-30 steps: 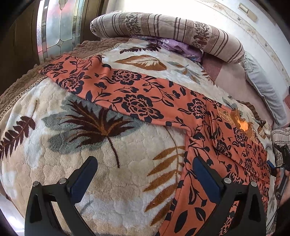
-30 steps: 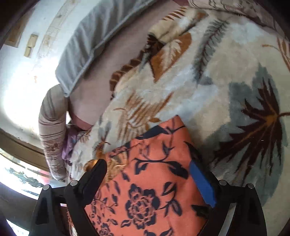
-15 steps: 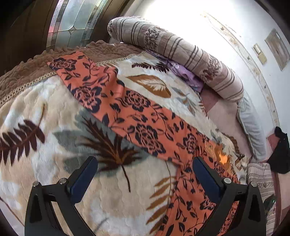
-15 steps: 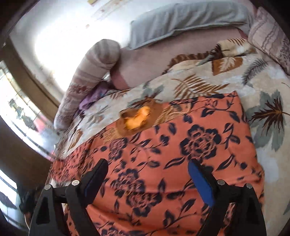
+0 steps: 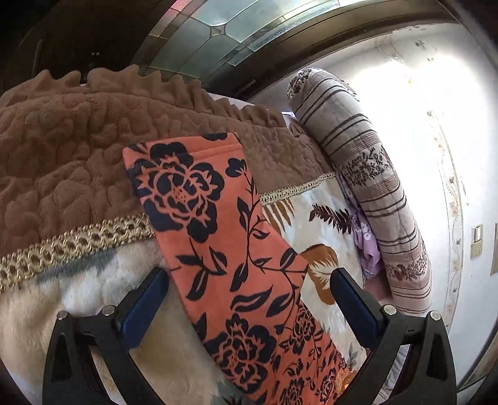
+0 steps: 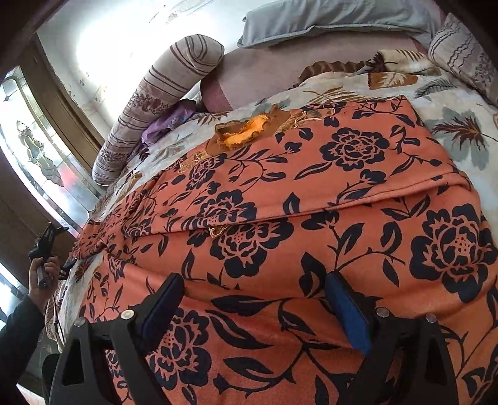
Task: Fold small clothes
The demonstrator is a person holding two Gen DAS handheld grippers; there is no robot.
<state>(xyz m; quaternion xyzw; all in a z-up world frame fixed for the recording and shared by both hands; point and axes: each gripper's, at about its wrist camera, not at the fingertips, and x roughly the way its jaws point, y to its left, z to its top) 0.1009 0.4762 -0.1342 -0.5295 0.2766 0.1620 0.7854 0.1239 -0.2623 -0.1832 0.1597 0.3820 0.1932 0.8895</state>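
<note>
An orange garment with dark blue flowers (image 6: 311,193) lies spread flat on the bed. One long sleeve (image 5: 218,224) runs out to a cuff that rests on the brown blanket border. My left gripper (image 5: 249,280) is open and hovers over this sleeve, which lies between the two fingers. My right gripper (image 6: 255,286) is open and empty, low over the garment's body, near a fold line across the cloth. An orange and brown collar (image 6: 246,134) shows at the far side of the garment.
A leaf-patterned plush blanket (image 6: 460,124) covers the bed, with a brown quilted border (image 5: 62,140). A striped bolster (image 5: 373,187), a purple cloth (image 5: 367,243) and a grey pillow (image 6: 326,18) lie by the wall. The other hand with its gripper (image 6: 46,249) shows at far left.
My left gripper has moved far along the sleeve toward its cuff. My right gripper has moved down, closer over the garment's body. Both stay open.
</note>
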